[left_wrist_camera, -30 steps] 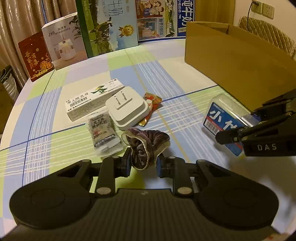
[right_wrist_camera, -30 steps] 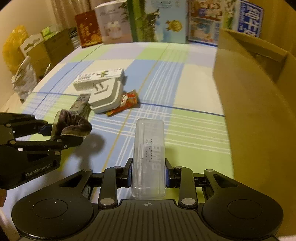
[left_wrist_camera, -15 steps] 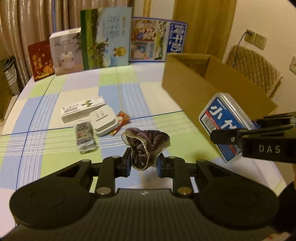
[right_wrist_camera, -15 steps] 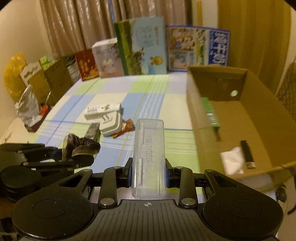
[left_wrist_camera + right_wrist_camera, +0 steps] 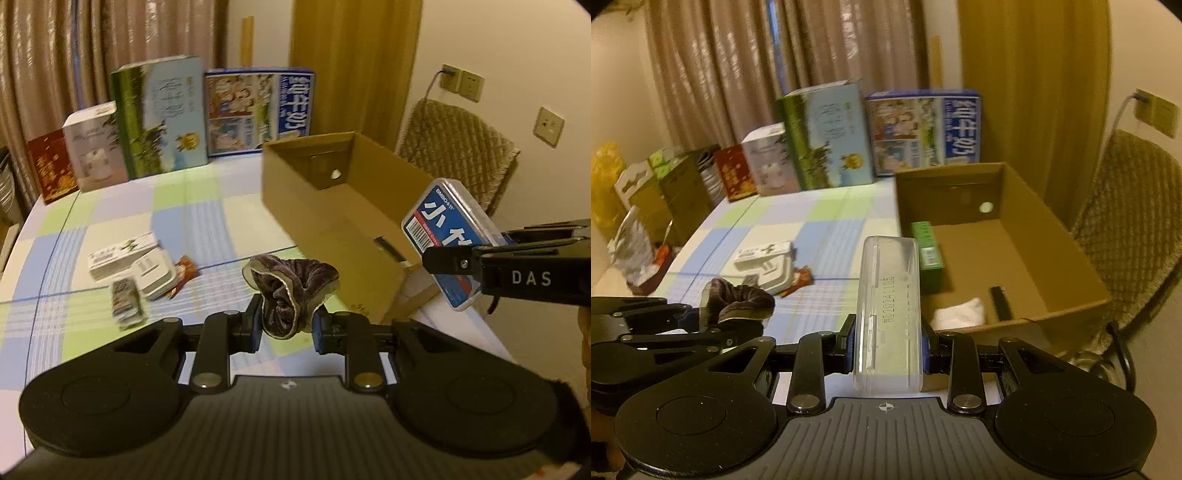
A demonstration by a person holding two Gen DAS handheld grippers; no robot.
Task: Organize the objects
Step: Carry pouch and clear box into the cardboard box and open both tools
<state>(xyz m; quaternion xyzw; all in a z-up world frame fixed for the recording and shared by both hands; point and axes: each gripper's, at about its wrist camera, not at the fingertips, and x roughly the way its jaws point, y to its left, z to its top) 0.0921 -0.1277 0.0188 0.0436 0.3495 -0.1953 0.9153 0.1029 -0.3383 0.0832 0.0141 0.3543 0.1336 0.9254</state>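
Observation:
My left gripper [image 5: 287, 326] is shut on a dark velvet scrunchie [image 5: 291, 288], held in the air above the table's near edge. From the right wrist view the scrunchie [image 5: 738, 301] shows at the left. My right gripper [image 5: 888, 347] is shut on a clear plastic case [image 5: 889, 317]; its blue label [image 5: 448, 240] faces the left camera. Both are raised near the open cardboard box [image 5: 1015, 221], whose floor holds a green packet [image 5: 927, 251], a white cloth [image 5: 960, 314] and a black stick [image 5: 1000, 302].
On the checked tablecloth [image 5: 192, 221] lie a white carton [image 5: 118, 254], a white plug adapter [image 5: 153, 273], a red sachet [image 5: 183, 273] and a silvery sachet [image 5: 125, 306]. Tall printed boxes [image 5: 162, 118] stand along the far edge. A woven chair [image 5: 454, 155] is behind the cardboard box.
Both grippers have risen from the table with their objects and swung toward the cardboard box; its inside now shows. The items left on the cloth look smaller and farther away.

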